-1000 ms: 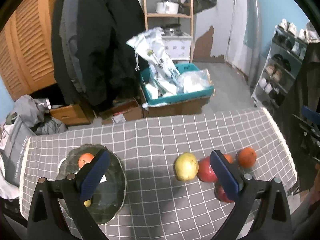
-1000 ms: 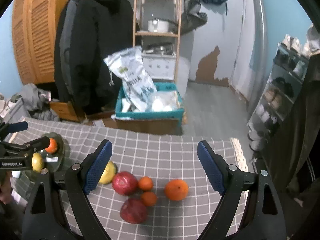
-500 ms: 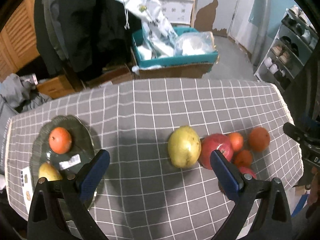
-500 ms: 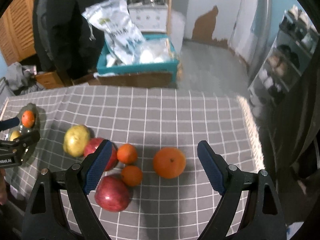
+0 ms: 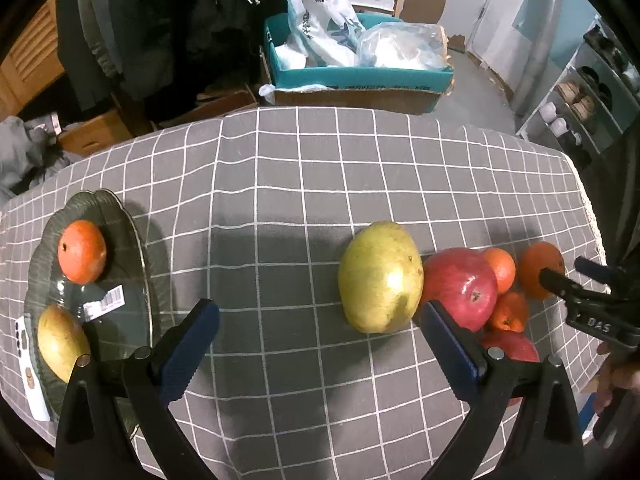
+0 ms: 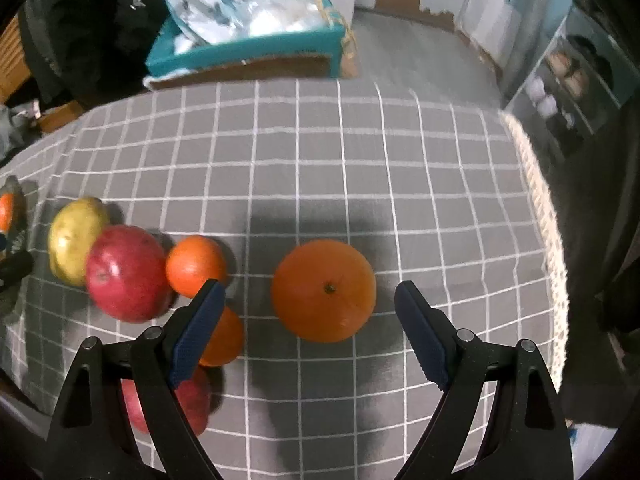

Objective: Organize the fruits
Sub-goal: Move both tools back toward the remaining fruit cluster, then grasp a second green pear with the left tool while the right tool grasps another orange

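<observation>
Two hand-held grippers hover over a table covered in a grey checked cloth (image 5: 320, 184), each seen from its own wrist camera.

The left gripper (image 5: 320, 338) has its jaws spread wide and holds nothing. A yellow-green pear (image 5: 380, 276) lies just ahead of the gap, closer to the right jaw. Touching the pear on its right is a red apple (image 5: 460, 286), directly beyond the right jaw's tip. Behind and beside that apple sit two small tangerines (image 5: 500, 270), and a second red apple (image 5: 508, 348) is partly hidden by the right jaw. Far left of the left jaw is a dark glass plate (image 5: 100, 208) carrying a reddish-orange fruit (image 5: 82, 251) at its far end and a yellow fruit (image 5: 62, 344) at its near end, with a barcode sticker between them. At the right edge, the other gripper's dark tips reach an orange (image 5: 538, 264), and part of a hand (image 5: 616, 376) shows below.

The right gripper (image 6: 310, 334) also has its jaws wide apart, empty. The orange (image 6: 324, 290) lies on the cloth just ahead of the gap, roughly centred between the tips and touching neither. The left jaw's tip overlaps one tangerine; another lies just beyond it. The apple and pear sit further left.
</observation>
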